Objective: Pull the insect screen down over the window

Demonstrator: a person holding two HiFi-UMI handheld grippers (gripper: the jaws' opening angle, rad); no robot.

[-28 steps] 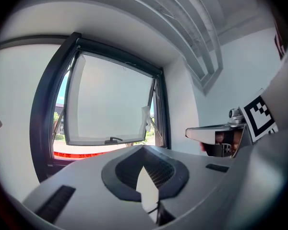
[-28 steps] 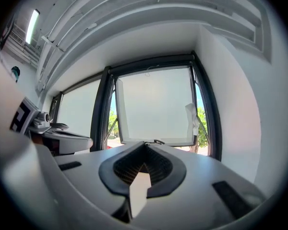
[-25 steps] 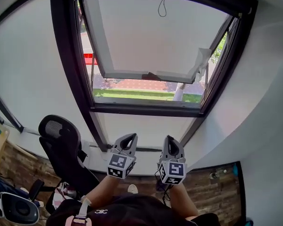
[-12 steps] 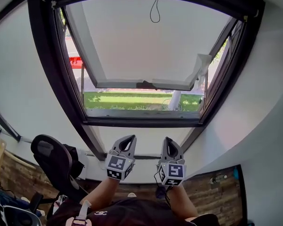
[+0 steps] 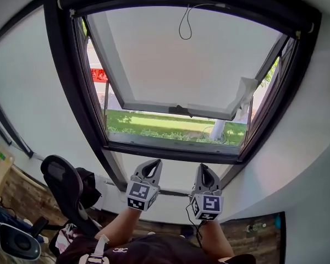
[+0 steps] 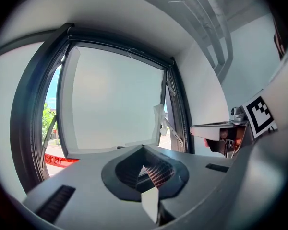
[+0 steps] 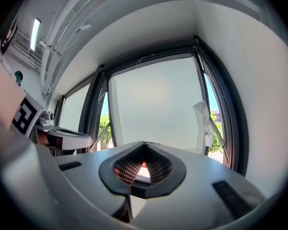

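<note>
In window frame point(image 5: 66, 92) ahead: insect screen point(image 5: 181, 65) covers upper part, bottom rail point(image 5: 176, 110) stops above sill, grass showing below. Risk: you pull off-centre, rail tilts, jams; loose corner point(image 5: 243, 89) may snag. Rail's long axis runs side to side; screen hangs downward. Left gripper point(image 5: 150, 165), right gripper point(image 5: 203, 170): jaws together, empty, well below rail.

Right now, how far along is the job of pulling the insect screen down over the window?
Done: nothing that I can see; the pull cord hangs looped near the top of the window frame, and grass shows through the opening's lower strip. In hand: nothing; the left gripper and the right gripper are shut and empty, below the window. Left: reach up, take the cord, draw the screen down.
</note>
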